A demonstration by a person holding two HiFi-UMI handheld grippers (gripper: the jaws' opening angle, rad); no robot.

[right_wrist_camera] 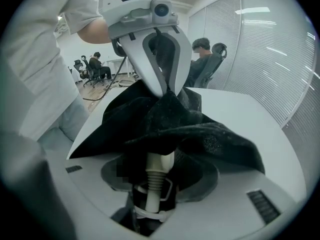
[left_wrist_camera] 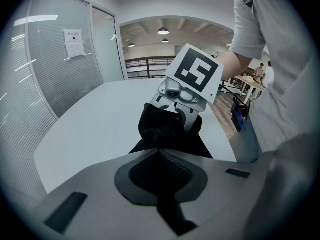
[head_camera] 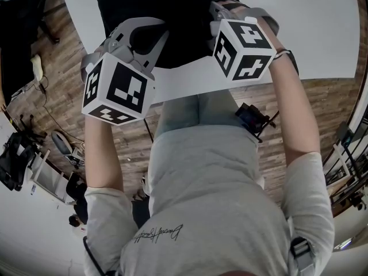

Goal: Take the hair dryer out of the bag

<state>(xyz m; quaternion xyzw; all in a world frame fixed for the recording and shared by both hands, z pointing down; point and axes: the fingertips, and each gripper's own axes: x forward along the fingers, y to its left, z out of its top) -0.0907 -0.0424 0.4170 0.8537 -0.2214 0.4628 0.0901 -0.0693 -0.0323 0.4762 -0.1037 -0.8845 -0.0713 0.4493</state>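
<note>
Black fabric bag (head_camera: 184, 22) on white table (head_camera: 322, 27): rim pinched in left gripper (left_wrist_camera: 159, 151). White plastic hair dryer (right_wrist_camera: 161, 165), mostly inside, handle clasped by right gripper (right_wrist_camera: 156, 191); best pulled steadily, left anchoring cloth

My head view looks steeply down past the person's chest onto the white bench (head_camera: 322, 27), with the left gripper (head_camera: 144, 39), the right gripper (head_camera: 227, 25) and the black bag (head_camera: 172, 10) all seen from above. The left gripper view looks along its own jaws, hard against the bag, across the bench at the right gripper. The right gripper view faces back the opposite way with the hair dryer (right_wrist_camera: 156, 176) close under its lens, so both share bag and bench.
</note>
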